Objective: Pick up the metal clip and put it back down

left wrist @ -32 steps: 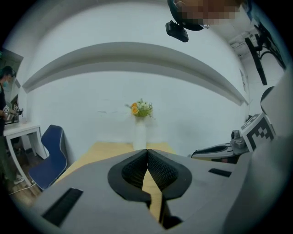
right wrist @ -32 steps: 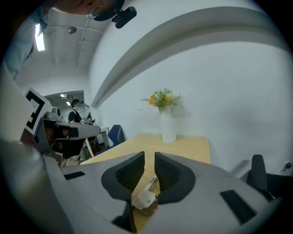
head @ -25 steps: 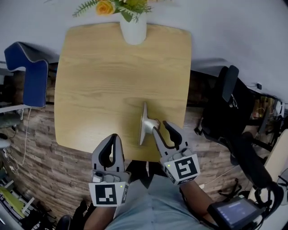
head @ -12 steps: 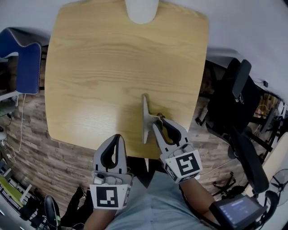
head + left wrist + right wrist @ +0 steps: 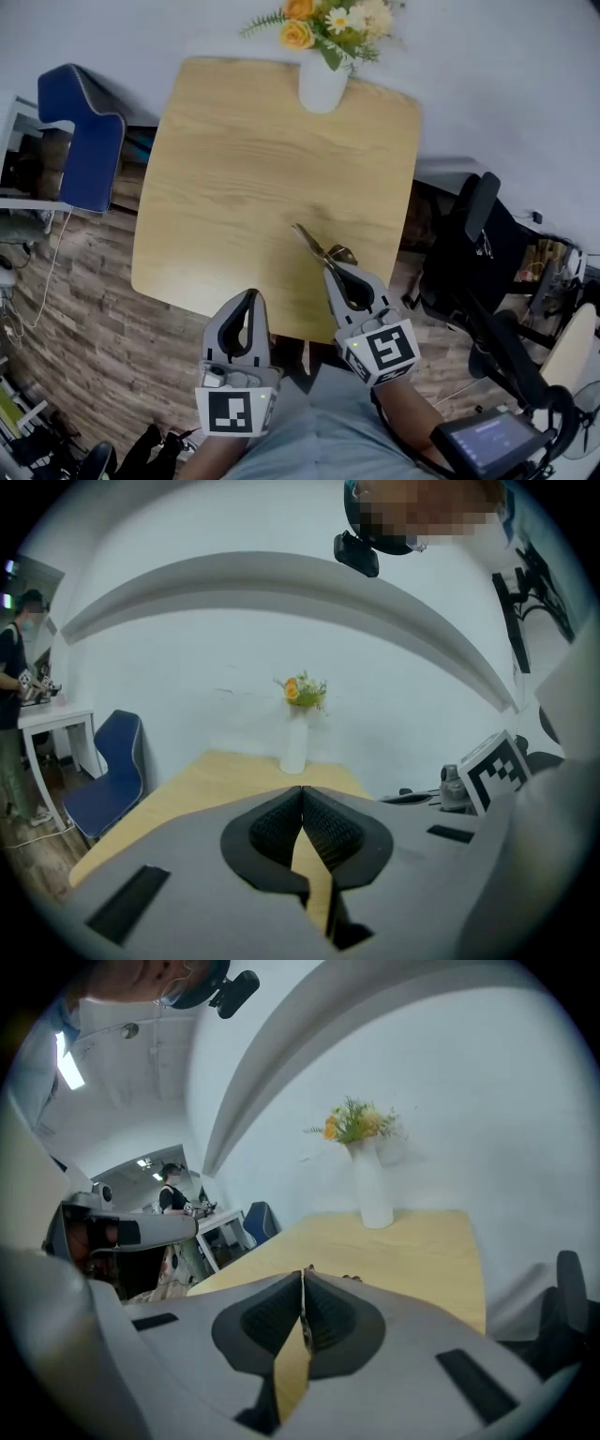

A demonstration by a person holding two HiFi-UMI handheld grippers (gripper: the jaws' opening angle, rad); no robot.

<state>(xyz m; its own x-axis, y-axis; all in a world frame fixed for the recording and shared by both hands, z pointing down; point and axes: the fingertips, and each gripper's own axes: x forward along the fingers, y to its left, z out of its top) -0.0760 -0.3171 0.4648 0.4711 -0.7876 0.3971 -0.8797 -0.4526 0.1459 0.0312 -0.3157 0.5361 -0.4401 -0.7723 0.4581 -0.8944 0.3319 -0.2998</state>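
Observation:
The metal clip point(image 5: 313, 244) is a thin silvery piece with looped handles, and it slants up and to the left over the front right part of the wooden table point(image 5: 234, 159). My right gripper point(image 5: 331, 268) is shut on its near end. In the right gripper view only a sliver of the clip point(image 5: 305, 1327) shows between the closed pads, just behind the right gripper point(image 5: 303, 1274) tips. My left gripper point(image 5: 251, 296) hangs at the table's front edge, shut with nothing in it. In its own view the left gripper point(image 5: 301, 789) has its pads pressed together.
A white vase point(image 5: 322, 84) with orange and white flowers stands at the table's far edge. A blue chair point(image 5: 84, 141) is off the left side and a black office chair point(image 5: 478, 234) off the right. The floor is wood plank.
My right gripper stood open beside the clip lying on the table; it has closed on it, and the clip now tilts diagonally. The left gripper stayed shut at the front edge.

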